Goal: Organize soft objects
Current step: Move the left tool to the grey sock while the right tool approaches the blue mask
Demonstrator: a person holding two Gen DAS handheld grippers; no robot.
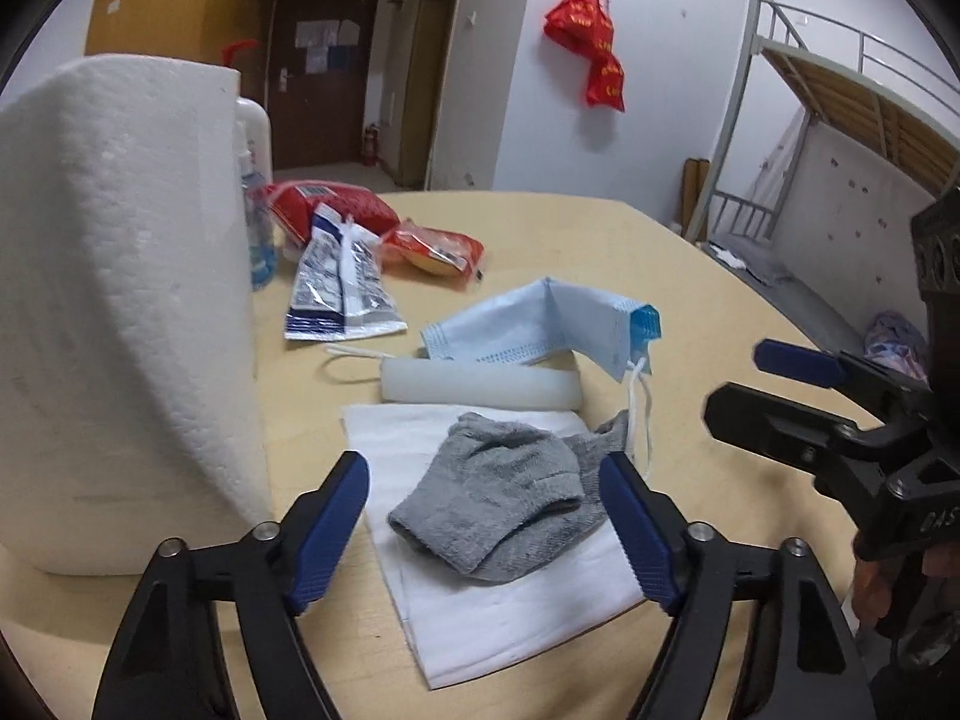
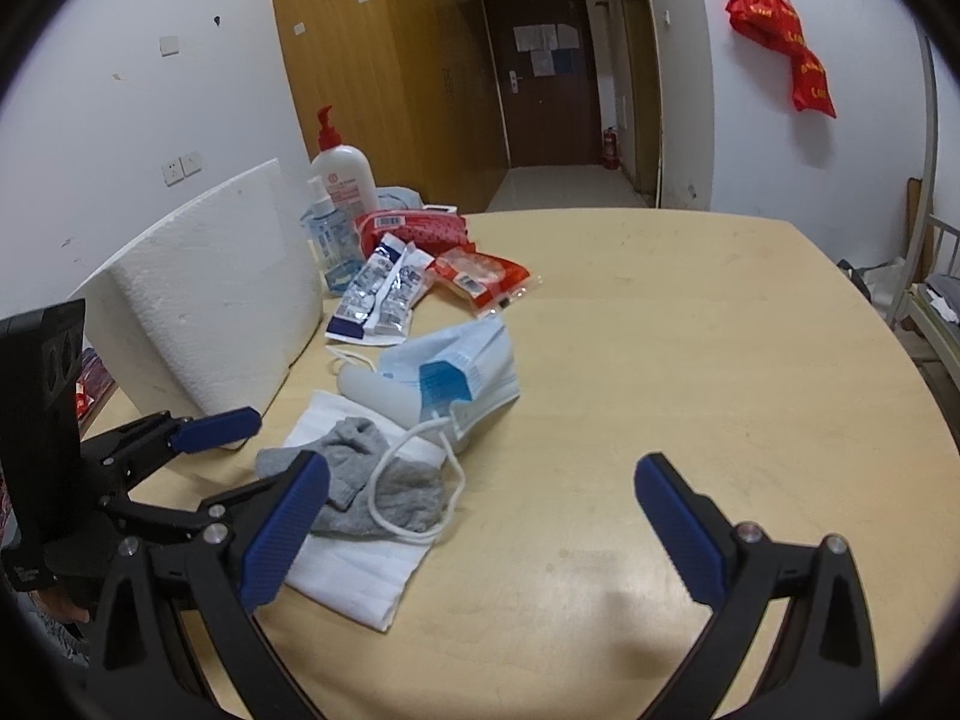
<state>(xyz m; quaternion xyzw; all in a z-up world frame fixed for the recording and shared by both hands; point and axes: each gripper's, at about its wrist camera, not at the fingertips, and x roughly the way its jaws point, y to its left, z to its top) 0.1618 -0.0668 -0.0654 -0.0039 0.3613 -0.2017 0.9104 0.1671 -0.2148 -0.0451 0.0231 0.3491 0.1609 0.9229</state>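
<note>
On the pale wooden table [image 1: 690,276], between your left gripper [image 1: 483,531] pads, lies the crumpled grey knitted sock [image 1: 498,510]; the jaws stand apart and do not press it. You can catch the folded white tissue sheet [image 1: 510,618] under it, because the pads reach low. The white ear loop [image 2: 414,480] of the light blue face mask [image 1: 540,324] lies over the sock and may drag the mask. Your right gripper [image 2: 480,531] is wide and holds nothing. The tall white paper towel roll [image 1: 120,312] crowds the left side

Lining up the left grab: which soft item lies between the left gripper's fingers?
The grey sock, crumpled on the white folded cloth. The blue face mask lies farther back, beyond the white roll.
</note>
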